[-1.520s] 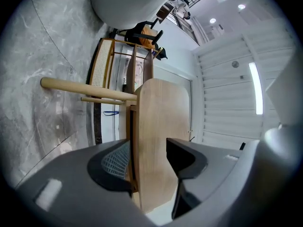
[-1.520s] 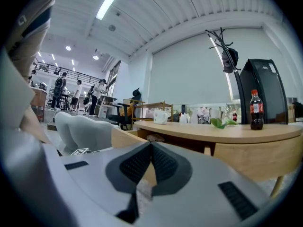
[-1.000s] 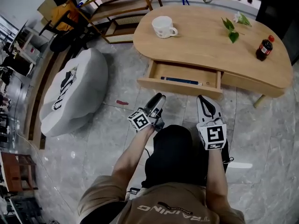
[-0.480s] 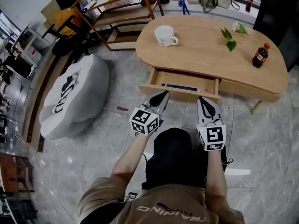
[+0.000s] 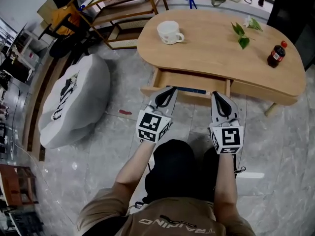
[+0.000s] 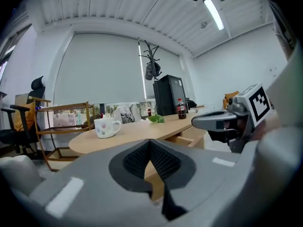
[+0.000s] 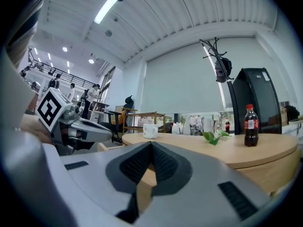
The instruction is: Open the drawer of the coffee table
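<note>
**Drawer orientation.** The drawer [image 5: 189, 79] is set in the front edge of the coffee table [image 5: 211, 48]. Its long axis runs along that edge, left to right in the head view. It is pulled part-way out, and its open end faces the person. A flat dark blue item [image 5: 194, 89] lies inside against the front panel.

**Count.**
- Coffee table: one, oval, light wood.
- Drawer: one, open.
- On the tabletop: one white cup [image 5: 169, 31], one cola bottle [image 5: 276, 53] and one leafy sprig [image 5: 243, 33].
- Grippers: two, side by side.
- On the floor to the left: one white pouf [image 5: 74, 100].

**Position relative to the fingers.** In the head view the left gripper [image 5: 167, 93] overlaps the left end of the drawer's front panel. The right gripper [image 5: 218, 98] lies just before the right end. Both point toward the table. Contact with the panel cannot be determined from any view.

**Finger state.**
- Left: the fingers [image 6: 137, 162] meet at their tips, with nothing between them. The drawer's wood shows beyond them.
- Right: the pads [image 7: 163, 164] are likewise pressed together and empty.
</note>
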